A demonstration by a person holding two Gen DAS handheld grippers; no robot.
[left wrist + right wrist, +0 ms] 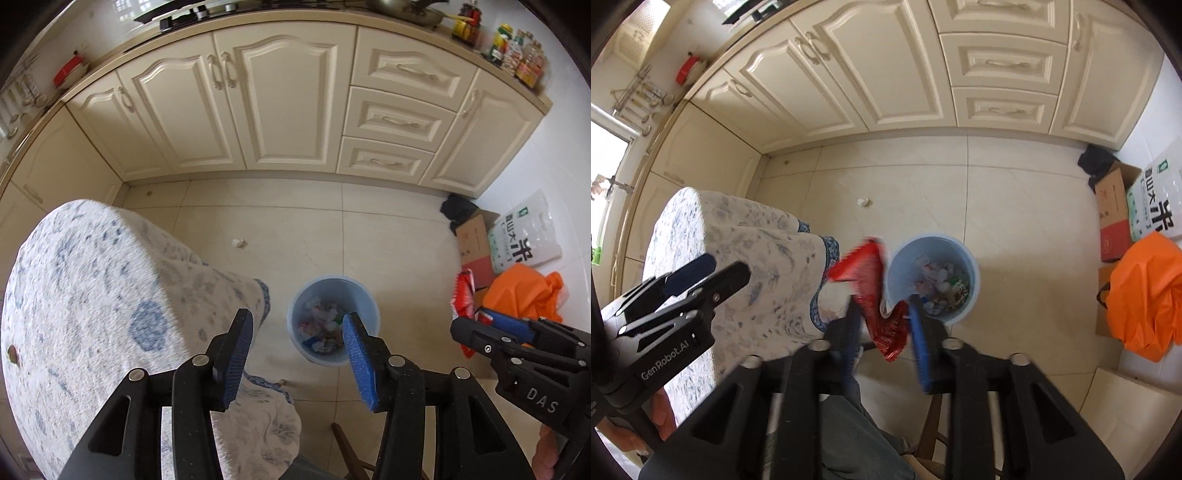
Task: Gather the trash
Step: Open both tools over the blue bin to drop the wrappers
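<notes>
Bin point(334, 321) part-filled; red wrapper point(882, 299) between parted right tongs point(884, 332), left tongs point(295, 354) open, empty; paper scrap point(238, 243) left on floor.

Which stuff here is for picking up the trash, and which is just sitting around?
For the job:
- blue bin, already holding trash
- red wrapper between the right gripper's fingers
- small white scrap on the floor

Just lying about:
- orange bag
- cardboard box
- white sack
- bottles on the counter

Both wrist views steeply downward, sharing bin point(333, 320).
</notes>
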